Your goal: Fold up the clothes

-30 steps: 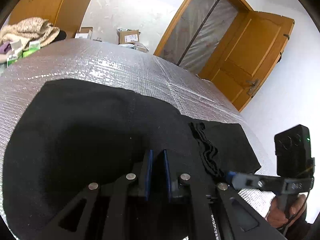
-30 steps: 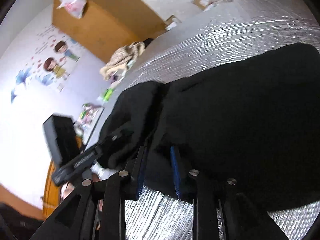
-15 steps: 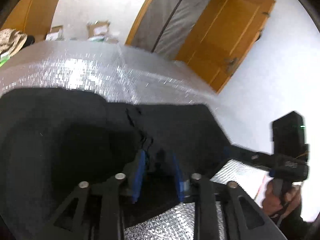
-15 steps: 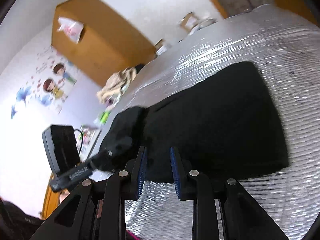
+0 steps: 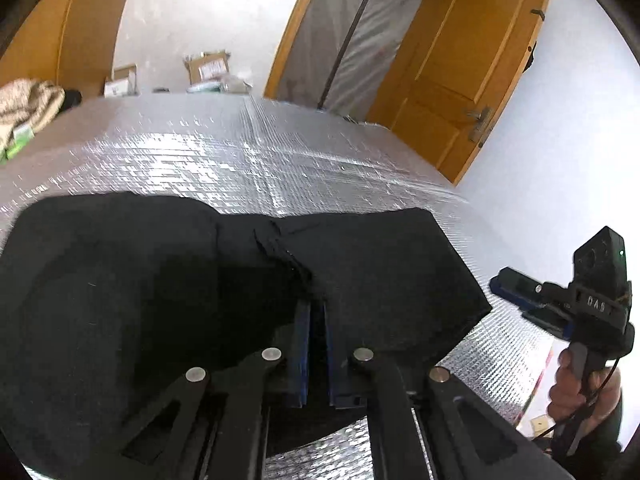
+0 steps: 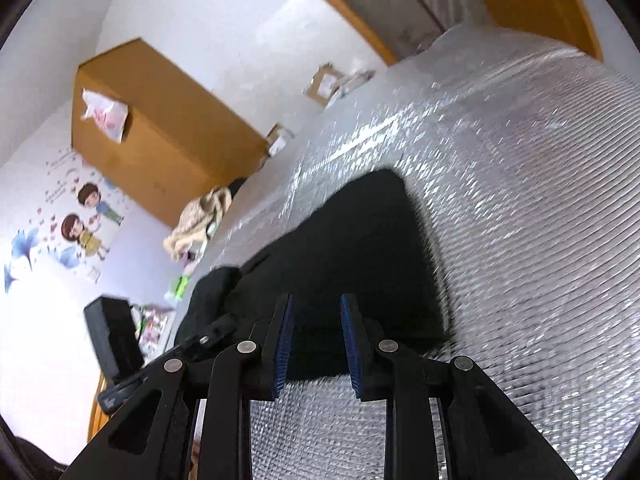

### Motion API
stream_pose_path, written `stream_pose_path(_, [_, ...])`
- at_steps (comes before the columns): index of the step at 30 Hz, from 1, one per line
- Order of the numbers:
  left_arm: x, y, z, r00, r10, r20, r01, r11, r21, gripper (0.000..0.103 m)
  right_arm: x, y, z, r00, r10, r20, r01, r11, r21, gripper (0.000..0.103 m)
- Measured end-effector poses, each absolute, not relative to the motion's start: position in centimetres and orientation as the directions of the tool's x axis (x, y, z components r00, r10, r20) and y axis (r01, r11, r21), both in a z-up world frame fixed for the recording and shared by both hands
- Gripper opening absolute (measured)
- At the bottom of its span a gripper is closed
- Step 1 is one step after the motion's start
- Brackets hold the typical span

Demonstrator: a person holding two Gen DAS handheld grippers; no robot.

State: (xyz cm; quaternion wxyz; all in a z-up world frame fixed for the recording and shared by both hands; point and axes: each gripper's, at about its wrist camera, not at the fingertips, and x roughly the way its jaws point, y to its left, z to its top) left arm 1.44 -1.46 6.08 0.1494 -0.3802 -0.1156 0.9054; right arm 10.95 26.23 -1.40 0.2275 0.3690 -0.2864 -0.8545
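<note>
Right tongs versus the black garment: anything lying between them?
Nothing. In the left wrist view, only bare silver mat separates the right tongs from the black garment.

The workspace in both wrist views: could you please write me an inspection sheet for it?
Surface: silver quilted foil cover, bare beyond the garment.
Job's things: black garment lying on the cover, one flap folded over.
Clutter: beige knit pile at the far edge; cardboard boxes behind.
Grippers: left gripper fingers nearly together on the black garment; right gripper open, clear of the cloth.
Cables: thin wire by the hand.
Surroundings: wooden door, wardrobe, wall stickers.
</note>
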Motion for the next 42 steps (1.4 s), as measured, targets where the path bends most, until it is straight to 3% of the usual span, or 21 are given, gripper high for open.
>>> stream_pose_path(5, [-0.1, -1.6, 3.8, -0.617, 0.343, -0.708, -0.155, -0.935, -0.318, 0.006, 10.4, 26.6, -2.1, -0.636, -0.568, -0.522, 0.150, -0.755, 0.638, 0.026])
stream_pose_path(7, [-0.2, -1.2, 4.0, -0.626, 0.340, -0.702, -0.160, -0.937, -0.311, 0.006, 9.8, 26.4, -3.3, -0.603, -0.546, -0.582, 0.126, -0.786, 0.606, 0.025])
stream_pose_path(8, [-0.2, -1.2, 4.1, -0.627, 0.341, -0.700, -0.163, -0.936, -0.311, 0.006, 9.5, 26.3, -4.0, -0.587, -0.533, -0.609, 0.111, -0.798, 0.592, 0.017])
stream_pose_path(9, [-0.2, -1.2, 4.2, -0.627, 0.343, -0.699, -0.166, -0.936, -0.310, 0.006, 9.3, 26.5, -4.5, -0.585, -0.532, -0.612, 0.099, -0.796, 0.597, 0.015])
stream_pose_path(18, [-0.1, -0.9, 3.9, -0.625, 0.349, -0.698, -0.182, -0.935, -0.305, 0.007, 8.0, 27.9, -3.1, -0.616, -0.569, -0.544, 0.094, -0.740, 0.667, 0.018])
stream_pose_path(25, [0.3, -1.0, 3.9, -0.635, 0.352, -0.688, -0.192, -0.934, -0.301, 0.007, 2.7, 28.6, -5.4, -0.605, -0.615, -0.506, 0.014, -0.643, 0.765, 0.018])
stream_pose_path(27, [0.3, -1.0, 3.8, -0.637, 0.358, -0.683, -0.195, -0.932, -0.306, 0.008, 1.1, 28.8, -6.1, -0.603, -0.627, -0.494, -0.010, -0.613, 0.790, 0.015])
stream_pose_path(28, [0.3, -0.9, 3.8, -0.638, 0.361, -0.681, -0.197, -0.931, -0.308, 0.008, 0.4, 28.9, -6.4, -0.602, -0.633, -0.487, -0.021, -0.597, 0.802, 0.000])
stream_pose_path(33, [0.6, -1.3, 3.7, -0.639, 0.367, -0.676, -0.199, -0.928, -0.316, 0.008, -0.2, 29.5, -6.4, -0.625, -0.616, -0.479, -0.049, -0.582, 0.812, 0.001])
stream_pose_path(34, [0.6, -1.4, 3.7, -0.639, 0.369, -0.675, -0.200, -0.927, -0.318, 0.008, 0.4, 29.4, -5.9, -0.627, -0.617, -0.475, -0.043, -0.582, 0.812, 0.006])
stream_pose_path(38, [1.1, -1.8, 4.0, -0.642, 0.388, -0.662, -0.205, -0.918, -0.340, 0.008, 3.5, 28.8, -4.7, -0.616, -0.659, -0.431, 0.029, -0.566, 0.824, 0.006])
stream_pose_path(42, [1.6, -2.1, 4.6, -0.652, 0.394, -0.647, -0.200, -0.913, -0.355, 0.008, 5.7, 28.5, -6.3, -0.569, -0.657, -0.494, 0.009, -0.606, 0.795, 0.000])
